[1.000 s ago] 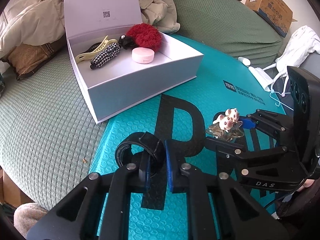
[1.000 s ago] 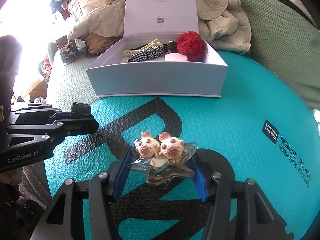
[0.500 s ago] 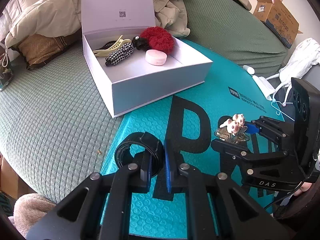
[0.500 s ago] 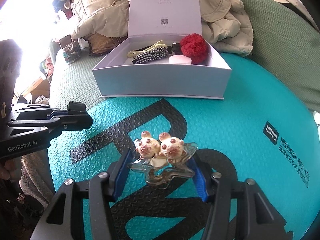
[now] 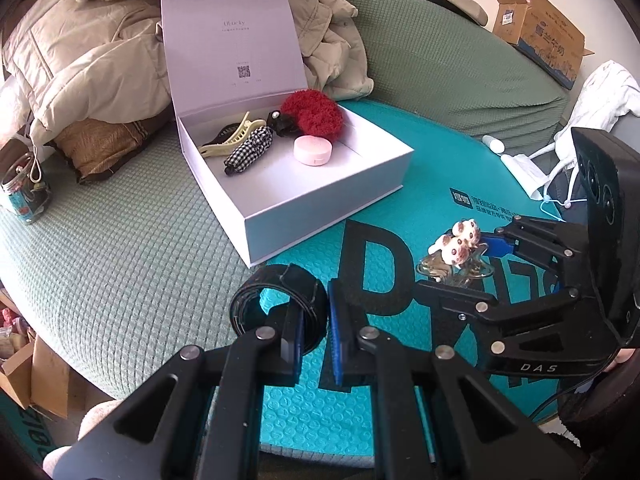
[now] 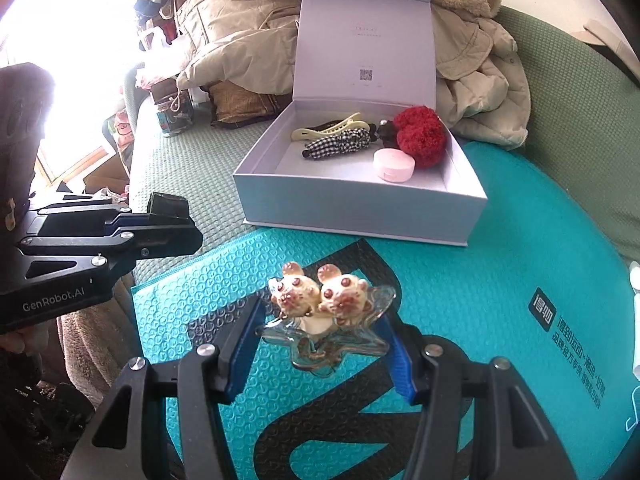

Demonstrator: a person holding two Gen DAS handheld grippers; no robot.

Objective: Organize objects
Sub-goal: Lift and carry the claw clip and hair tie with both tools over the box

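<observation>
My left gripper (image 5: 316, 314) is shut on a black loop band (image 5: 276, 292) and holds it above the teal mat (image 5: 400, 208). In the right wrist view the left gripper (image 6: 176, 220) shows at the left with the black band (image 6: 167, 203) at its tip. A clear hair clip topped with two small bear heads (image 6: 324, 300) sits between the blue pads of my right gripper (image 6: 324, 336), lifted off the mat. An open white box (image 5: 320, 208) lies beyond, holding a cream claw clip (image 5: 240, 136), a checked scrunchie (image 5: 250, 150), a red fluffy scrunchie (image 5: 312, 114) and a pink round case (image 5: 312, 151).
The box lid (image 5: 232, 44) stands upright at the back. Beige jackets (image 5: 80, 64) are piled behind it on the green cover (image 5: 120, 260). A small jar (image 5: 26, 196) stands far left. A cardboard carton (image 5: 540, 36) and white cloth (image 5: 600, 96) lie at the right.
Both grippers have risen off the mat, carrying the black band and the bear clip. The box now looks farther off and sits more toward the middle of both views.
</observation>
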